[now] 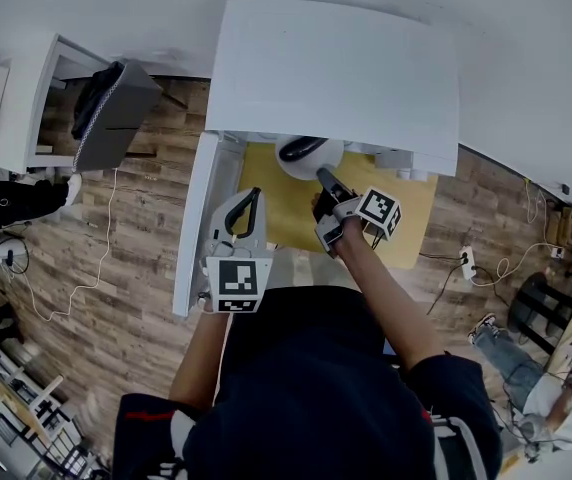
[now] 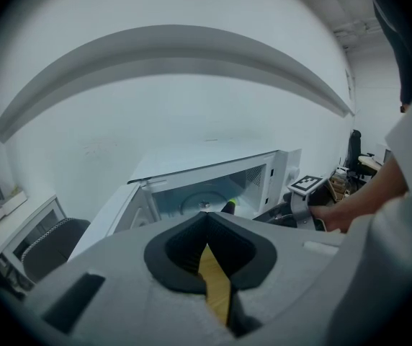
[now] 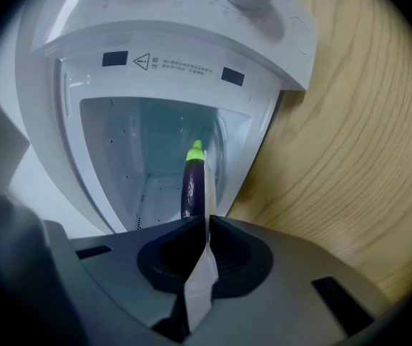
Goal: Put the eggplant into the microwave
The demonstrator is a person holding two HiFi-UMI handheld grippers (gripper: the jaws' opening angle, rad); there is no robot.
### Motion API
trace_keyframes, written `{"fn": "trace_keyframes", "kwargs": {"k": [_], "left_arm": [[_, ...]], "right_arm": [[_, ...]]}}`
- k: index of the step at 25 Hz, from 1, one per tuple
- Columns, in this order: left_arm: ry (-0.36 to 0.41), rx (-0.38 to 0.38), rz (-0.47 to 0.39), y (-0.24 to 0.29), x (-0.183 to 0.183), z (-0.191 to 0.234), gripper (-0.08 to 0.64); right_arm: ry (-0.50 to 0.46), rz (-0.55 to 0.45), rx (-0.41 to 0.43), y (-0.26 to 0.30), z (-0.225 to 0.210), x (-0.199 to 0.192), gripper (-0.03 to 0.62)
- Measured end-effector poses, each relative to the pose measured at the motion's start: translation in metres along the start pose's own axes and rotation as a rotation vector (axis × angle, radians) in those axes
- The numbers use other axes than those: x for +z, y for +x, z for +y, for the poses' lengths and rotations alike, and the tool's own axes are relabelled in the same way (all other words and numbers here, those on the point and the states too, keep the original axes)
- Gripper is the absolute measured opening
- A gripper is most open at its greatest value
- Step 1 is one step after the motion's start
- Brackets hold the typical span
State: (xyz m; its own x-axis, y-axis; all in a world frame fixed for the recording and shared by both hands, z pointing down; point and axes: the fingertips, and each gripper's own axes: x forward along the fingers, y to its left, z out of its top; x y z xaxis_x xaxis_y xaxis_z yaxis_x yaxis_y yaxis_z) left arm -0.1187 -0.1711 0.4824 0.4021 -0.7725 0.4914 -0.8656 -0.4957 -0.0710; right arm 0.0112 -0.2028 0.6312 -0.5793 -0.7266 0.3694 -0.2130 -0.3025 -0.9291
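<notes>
Door (image 1: 194,218) stands wide open at left. Left gripper (image 2: 206,213) hovers near it, jaws pressed together with nothing between them; whether it touches the door I cannot tell. The microwave (image 1: 336,68) mouth faces the person. The eggplant (image 3: 193,187) is clamped in the right gripper (image 3: 206,220), green tip forward at the cavity mouth, not yet set down.

Judgement: feed it straight in, low and centred, clear of the right-hand frame, and rest it on the floor before letting go.

The held end is hidden behind the jaws. The cavity floor is dim. The table (image 3: 336,135) is cut off at right.
</notes>
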Motion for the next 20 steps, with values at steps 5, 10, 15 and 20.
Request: {"fn": "trace_keyframes", "kwargs": {"k": [5, 10, 15, 20], "left_arm": [[0.0, 0.002, 0.003, -0.001, -0.001, -0.001, 0.014], [0.0, 0.005, 0.005, -0.001, -0.002, 0.0, 0.014], [0.003, 0.003, 0.005, -0.001, -0.001, -0.001, 0.014], [0.005, 0.002, 0.006, 0.001, -0.001, -0.003, 0.014]], "right_arm": [[0.0, -0.009, 0.001, 0.002, -0.001, 0.003, 0.023], [0.018, -0.026, -0.009, 0.005, -0.003, 0.007, 0.023], [0.032, -0.037, -0.018, 0.007, -0.007, 0.01, 0.023], [0.037, -0.048, -0.04, 0.01, -0.011, 0.015, 0.023]]}}
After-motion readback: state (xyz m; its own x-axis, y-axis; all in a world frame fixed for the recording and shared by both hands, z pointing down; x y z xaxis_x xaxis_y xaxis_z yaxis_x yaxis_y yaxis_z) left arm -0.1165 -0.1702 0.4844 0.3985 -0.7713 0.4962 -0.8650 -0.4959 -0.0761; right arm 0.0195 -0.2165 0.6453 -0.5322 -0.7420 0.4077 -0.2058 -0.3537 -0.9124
